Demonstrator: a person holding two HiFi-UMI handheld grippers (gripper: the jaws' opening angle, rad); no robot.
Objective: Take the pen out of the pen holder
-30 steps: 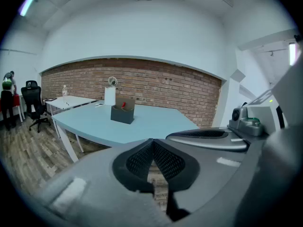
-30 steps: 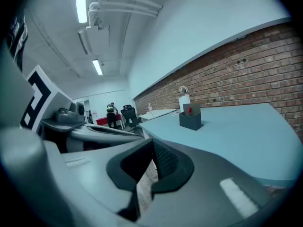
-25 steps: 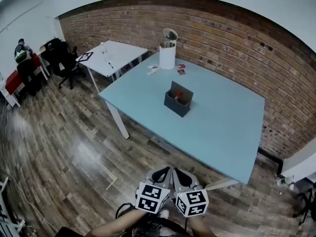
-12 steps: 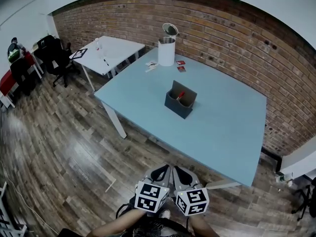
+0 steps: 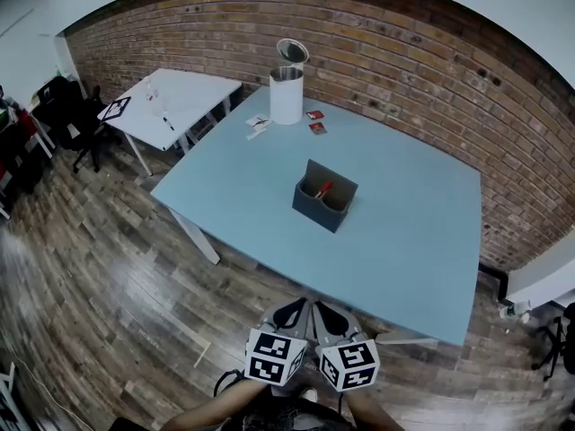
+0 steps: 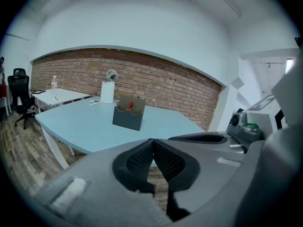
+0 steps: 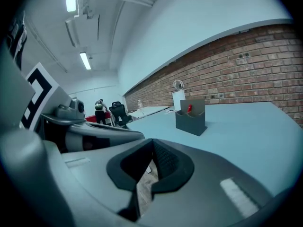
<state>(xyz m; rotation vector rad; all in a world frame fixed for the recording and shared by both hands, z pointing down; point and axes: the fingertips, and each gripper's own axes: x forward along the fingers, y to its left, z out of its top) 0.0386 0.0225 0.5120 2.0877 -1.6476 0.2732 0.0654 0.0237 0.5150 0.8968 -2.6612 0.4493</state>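
A dark grey pen holder (image 5: 323,197) stands near the middle of the light blue table (image 5: 404,241), with a red pen (image 5: 324,188) sticking out of it. Both grippers hang side by side well short of the table's near edge, above the wooden floor. My left gripper (image 5: 296,312) is shut and holds nothing. My right gripper (image 5: 324,312) is likewise shut and holds nothing. In the left gripper view the jaws meet at the left gripper's tip (image 6: 152,141), with the holder (image 6: 128,118) and pen (image 6: 130,106) far ahead. In the right gripper view the holder (image 7: 191,120) and pen (image 7: 190,108) sit far beyond the shut right gripper (image 7: 152,142).
A white cylindrical container with an open lid (image 5: 287,92) stands at the table's far edge, with small cards (image 5: 314,121) beside it. A white table (image 5: 175,97) and black office chairs (image 5: 67,106) are at the left. A brick wall (image 5: 404,79) runs behind. A person (image 7: 98,109) stands far off.
The head view has shifted, so the table and holder sit slightly lower and further left in the picture. Both grippers stay shut, side by side at the bottom of the view.
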